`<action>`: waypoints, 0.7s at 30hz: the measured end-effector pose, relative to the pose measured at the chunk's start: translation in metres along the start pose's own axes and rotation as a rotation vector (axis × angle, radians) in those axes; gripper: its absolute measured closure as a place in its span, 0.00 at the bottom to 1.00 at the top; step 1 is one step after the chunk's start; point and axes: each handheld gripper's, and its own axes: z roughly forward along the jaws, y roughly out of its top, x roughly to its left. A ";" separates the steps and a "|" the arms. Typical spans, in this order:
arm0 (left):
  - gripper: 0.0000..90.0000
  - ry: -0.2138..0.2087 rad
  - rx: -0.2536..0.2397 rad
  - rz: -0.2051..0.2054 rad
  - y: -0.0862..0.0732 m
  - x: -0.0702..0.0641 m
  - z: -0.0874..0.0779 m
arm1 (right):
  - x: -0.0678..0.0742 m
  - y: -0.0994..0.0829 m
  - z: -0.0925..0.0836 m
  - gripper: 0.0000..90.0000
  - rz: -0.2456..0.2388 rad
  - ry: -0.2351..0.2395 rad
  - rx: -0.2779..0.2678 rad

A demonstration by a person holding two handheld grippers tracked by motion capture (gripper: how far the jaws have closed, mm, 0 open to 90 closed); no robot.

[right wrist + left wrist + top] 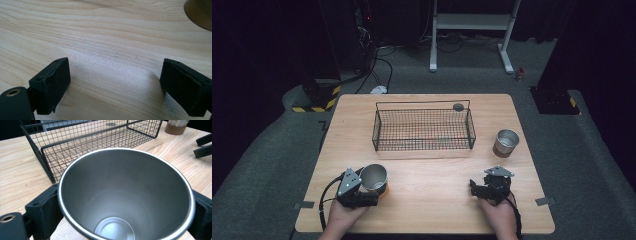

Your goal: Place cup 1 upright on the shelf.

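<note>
Room: dark, with a grey carpeted floor (272, 150) around the table; a white metal stand (472, 30) at the back, black cables (379, 65) trailing over the carpet, and yellow-and-black striped tape (319, 102) past the table's far left corner.
Surface: one light wooden table (427, 200) with rounded corners, its grain plain in both gripper views; two small grey tape tabs on its near edge, one on each side.
Basket: one black wire basket (423, 129), rectangular, on the far half of the table near the middle; a small dark round object (458, 106) shows at its back right rim, too small to identify.
Cups: two metal cups. One steel cup (373, 178) stands upright at the near left of the table, mouth up and empty inside as the left gripper view shows (125, 195). The second cup (506, 143), with a brown base, stands to the right of the basket, well apart from the first.
Grippers: two, each held in one hand.
Left gripper (364, 192): its jaws sit either side of the steel cup, pressed against its wall, grasping it.
Right gripper (482, 189): near right of the table, jaws spread wide over bare wood in the right gripper view (115, 85), holding nothing.
</note>
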 end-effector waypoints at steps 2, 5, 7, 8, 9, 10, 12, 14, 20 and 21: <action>0.08 -0.003 0.003 -0.004 0.000 0.000 0.001 | 0.000 0.000 0.000 0.10 0.000 0.000 0.000; 0.11 -0.004 -0.007 0.005 0.000 -0.001 0.001 | 0.000 0.000 0.000 0.10 0.000 0.000 0.000; 0.13 -0.003 -0.006 0.008 0.000 -0.001 0.001 | 0.000 0.000 0.000 0.10 0.000 0.000 0.000; 0.13 -0.004 -0.007 0.008 0.000 0.000 0.001 | 0.000 0.000 0.000 0.10 0.000 0.000 0.000; 0.14 -0.003 -0.007 0.009 0.000 0.000 0.001 | 0.000 0.000 0.000 0.10 0.000 0.000 0.000; 0.14 -0.003 -0.006 0.009 0.000 0.000 0.001 | 0.000 0.000 0.000 0.10 0.000 0.000 0.000; 0.14 -0.002 -0.007 0.011 0.000 -0.001 0.001 | 0.000 0.000 0.000 0.10 0.000 0.000 0.000; 0.14 -0.001 -0.008 0.010 0.000 -0.001 0.001 | 0.000 0.000 0.000 0.10 0.000 0.000 0.000; 0.14 0.010 -0.011 0.011 0.000 0.000 -0.001 | 0.000 0.000 0.000 0.10 0.000 0.000 0.000; 0.15 0.011 -0.012 0.011 0.000 0.000 -0.001 | 0.000 0.000 0.000 0.10 0.000 0.000 0.000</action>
